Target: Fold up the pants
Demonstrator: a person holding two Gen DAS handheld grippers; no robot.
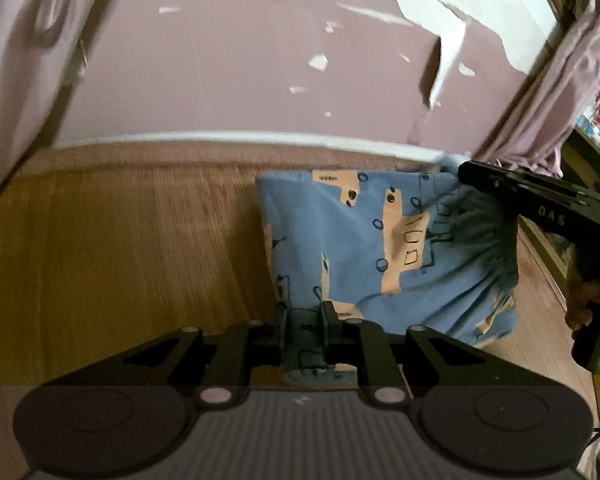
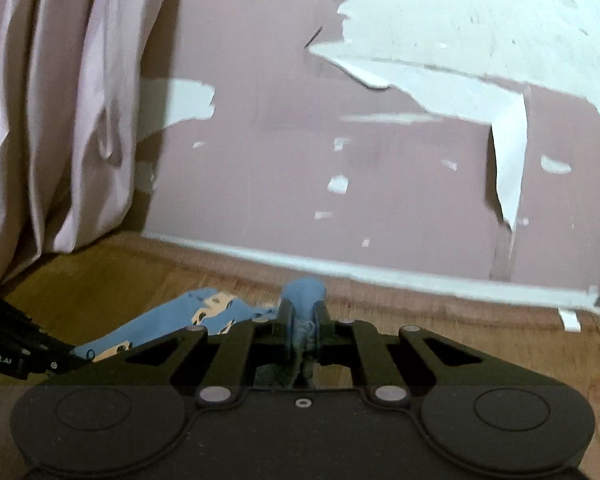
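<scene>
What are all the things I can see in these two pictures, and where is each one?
pants: one, blue with peach patches and dark doodles, partly folded on the floor, pinched at two spots
floor: one, wooden, brown, under the pants
wall: one, mauve with peeling white patches, behind the floor
curtain: pale pink, one hangs far left in both views; another far right in the left view
left tool: one, black, shut on the near edge of the pants
right tool: one, black, shut on a bunch of the pants
</scene>
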